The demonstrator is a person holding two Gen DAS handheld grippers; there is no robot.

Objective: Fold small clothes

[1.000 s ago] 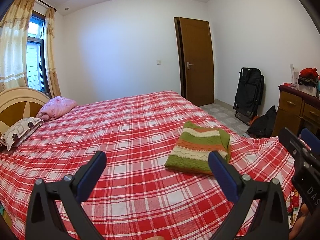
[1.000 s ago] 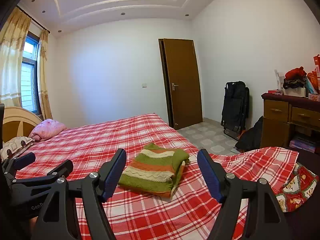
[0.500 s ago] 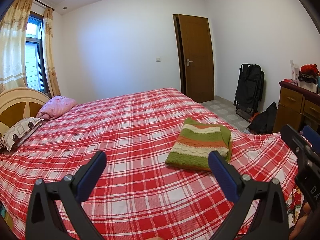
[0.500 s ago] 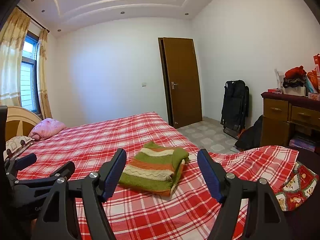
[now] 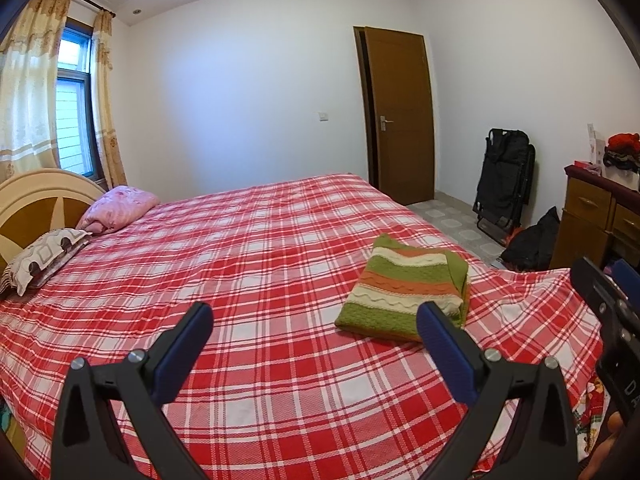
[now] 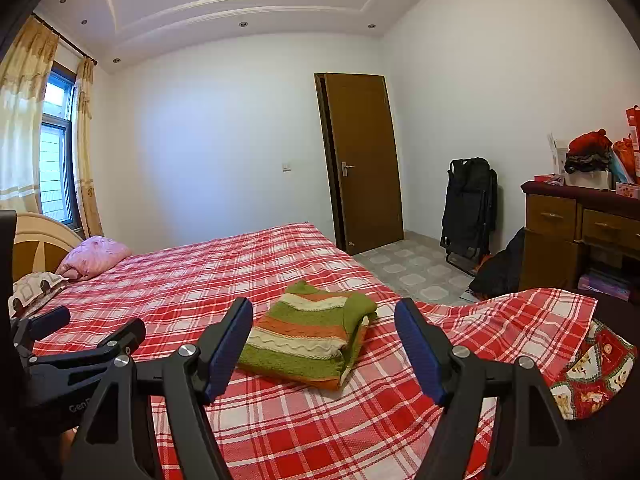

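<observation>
A folded knit garment (image 5: pixel 404 284) with green, orange and cream stripes lies on the red plaid bed (image 5: pixel 248 248), near its right edge. It also shows in the right wrist view (image 6: pixel 312 336). My left gripper (image 5: pixel 314 324) is open and empty, held above the bed, short of the garment and to its left. My right gripper (image 6: pixel 324 332) is open and empty, held above the bed just short of the garment. The left gripper's side (image 6: pixel 76 344) shows at the left of the right wrist view.
Two pillows (image 5: pixel 116 210) lie by the headboard (image 5: pixel 36 196) at far left. A wooden dresser (image 6: pixel 580 232), a black folded chair (image 6: pixel 468 208) and a dark bag (image 6: pixel 500 272) stand right of the bed. A Christmas-print cloth (image 6: pixel 592 368) hangs at the bed's right corner.
Both grippers stay open and empty. The left wrist view has tilted slightly down and back, so the garment sits a little higher in frame. The right gripper barely moved.
</observation>
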